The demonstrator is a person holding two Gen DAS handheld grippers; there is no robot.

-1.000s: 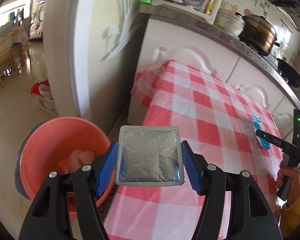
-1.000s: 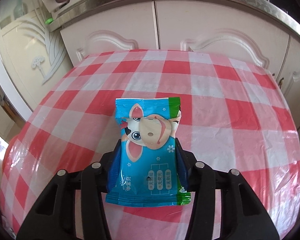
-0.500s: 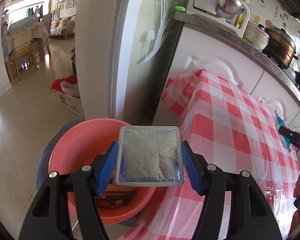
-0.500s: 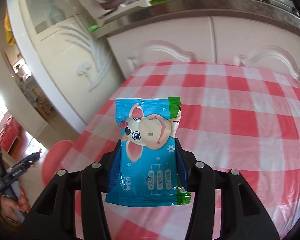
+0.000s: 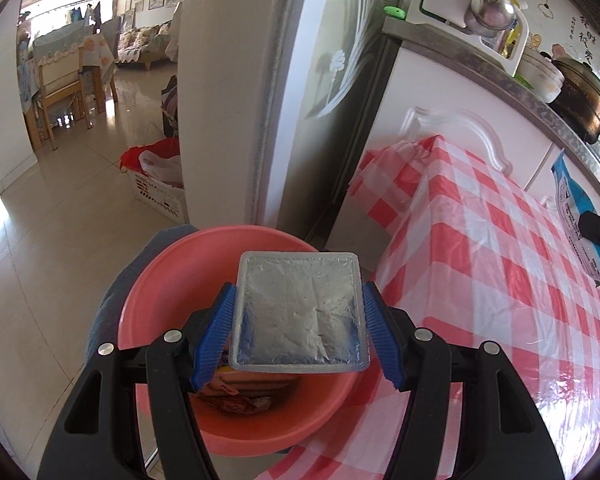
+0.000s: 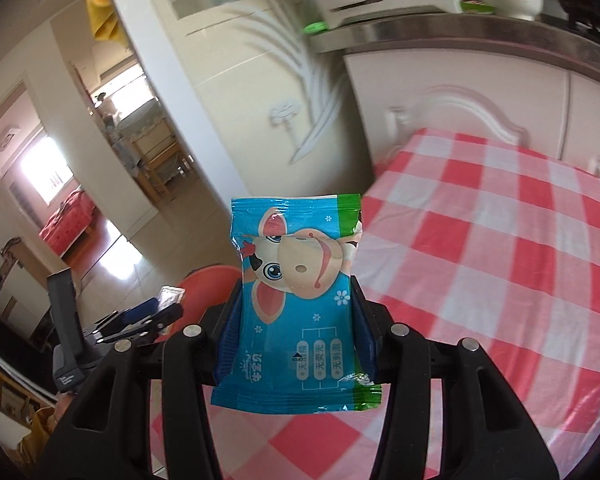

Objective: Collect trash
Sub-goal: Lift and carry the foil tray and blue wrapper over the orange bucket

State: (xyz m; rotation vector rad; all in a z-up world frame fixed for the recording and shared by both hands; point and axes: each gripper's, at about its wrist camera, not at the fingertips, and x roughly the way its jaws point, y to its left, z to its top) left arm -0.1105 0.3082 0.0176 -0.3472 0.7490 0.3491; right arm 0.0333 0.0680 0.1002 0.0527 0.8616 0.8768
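A: As the left tongs gripped the flat silver foil sachet, where did it hang?

B: Directly above the round red plastic basin. The right tongs, farther back over the checked tabletop, clasped the blue cartoon-cow packet.

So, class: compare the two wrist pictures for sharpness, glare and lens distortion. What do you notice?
Left wrist view: sharp throughout, the silver packet crisp above the red basin; window glare whitens the floor, the tablecloth shines. Right wrist view: the blue packet is sharp, but the cabinet behind is smeared by motion. Both views bend straight edges near the rim.
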